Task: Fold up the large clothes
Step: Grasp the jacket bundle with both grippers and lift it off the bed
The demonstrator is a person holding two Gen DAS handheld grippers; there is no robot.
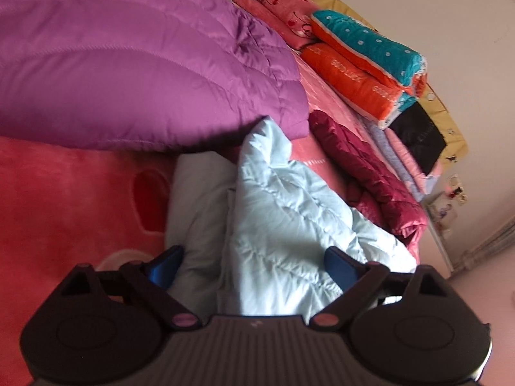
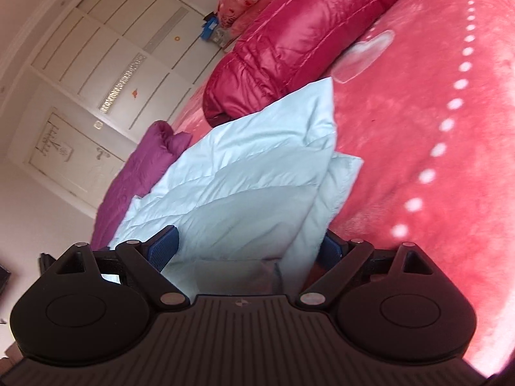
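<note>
Two claws, left claw (image 1: 251, 265) and right claw (image 2: 249, 246), spread around pale-blue jacket (image 1: 283, 212).

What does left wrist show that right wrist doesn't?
Left wrist only: the folded orange-and-teal blanket stack in full, with a black item beside it.
Right wrist only: white wardrobe doors.
Both: the light blue jacket lying between open jaws, the purple jacket, the magenta jacket, and the pink bedspread.
</note>
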